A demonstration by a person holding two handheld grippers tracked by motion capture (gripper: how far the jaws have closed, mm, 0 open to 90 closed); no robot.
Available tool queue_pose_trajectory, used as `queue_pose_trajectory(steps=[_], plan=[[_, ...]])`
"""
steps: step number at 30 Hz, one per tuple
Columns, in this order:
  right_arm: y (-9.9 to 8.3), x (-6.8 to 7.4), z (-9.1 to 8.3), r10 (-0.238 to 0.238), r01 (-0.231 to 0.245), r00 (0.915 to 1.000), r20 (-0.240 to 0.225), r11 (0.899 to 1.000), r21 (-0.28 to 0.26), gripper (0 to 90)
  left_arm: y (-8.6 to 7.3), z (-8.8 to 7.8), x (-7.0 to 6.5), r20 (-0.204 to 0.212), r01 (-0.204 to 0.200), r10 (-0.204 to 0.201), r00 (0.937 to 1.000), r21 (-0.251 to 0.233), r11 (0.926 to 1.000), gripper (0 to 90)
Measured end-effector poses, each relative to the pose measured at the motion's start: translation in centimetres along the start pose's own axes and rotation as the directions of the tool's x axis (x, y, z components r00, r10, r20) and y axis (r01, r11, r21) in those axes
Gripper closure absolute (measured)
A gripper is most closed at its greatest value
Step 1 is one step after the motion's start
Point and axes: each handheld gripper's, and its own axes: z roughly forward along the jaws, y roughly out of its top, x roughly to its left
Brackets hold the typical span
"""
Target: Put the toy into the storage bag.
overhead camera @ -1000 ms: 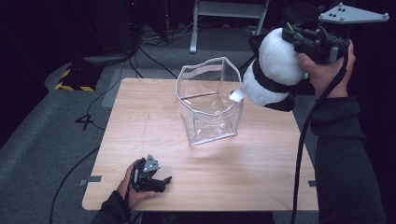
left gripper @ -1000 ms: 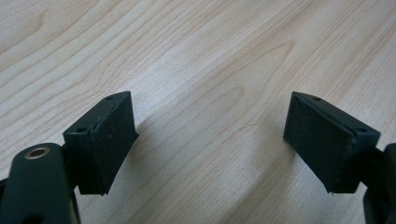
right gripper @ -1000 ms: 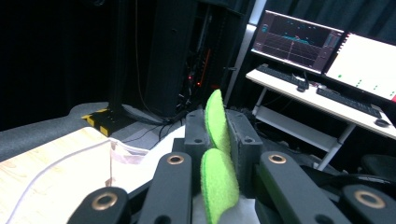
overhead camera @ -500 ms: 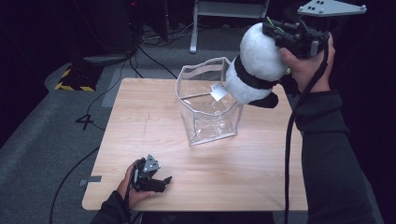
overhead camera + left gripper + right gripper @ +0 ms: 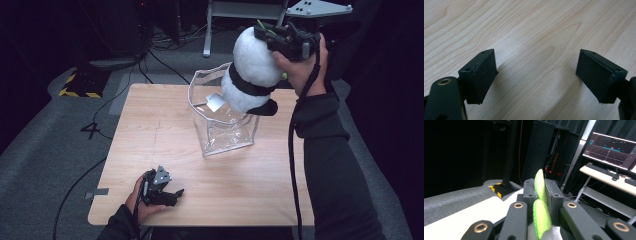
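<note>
right gripper [image 5: 280,35] jaws pinch the plush panda [image 5: 250,75] by its green tuft, over the clear bag [image 5: 222,125]; left gripper [image 5: 167,192] jaws spread, well short of the bag.

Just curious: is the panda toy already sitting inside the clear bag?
No, the panda toy hangs above the clear bag, pinched in the right gripper.
</note>
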Motion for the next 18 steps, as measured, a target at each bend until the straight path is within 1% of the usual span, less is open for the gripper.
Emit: queue_pose_trajectory(steps=[4,6,15,18], plan=[[0.2,0.7,0.9,-0.004,0.003,0.9999,-0.016,1.0,-0.004,80.9,0.0,0.0,0.0,-0.001,-0.002,0.002,1.0,0.0,1.0,17.1],[0.2,1.1,1.4,-0.002,0.002,0.9995,-0.031,1.0,-0.004,80.9,0.0,0.0,0.0,-0.001,-0.006,0.006,1.0,0.002,1.0,17.1],[0.2,2.4,3.3,-0.007,0.007,0.9984,-0.057,1.0,0.0,81.0,0.0,-0.1,0.0,0.0,-0.009,0.009,1.0,0.002,1.0,17.1],[0.2,2.7,4.0,-0.007,0.008,0.9983,-0.058,1.0,0.005,81.0,-0.1,-0.1,0.0,0.001,-0.01,0.01,1.0,0.003,0.9999,17.1]])
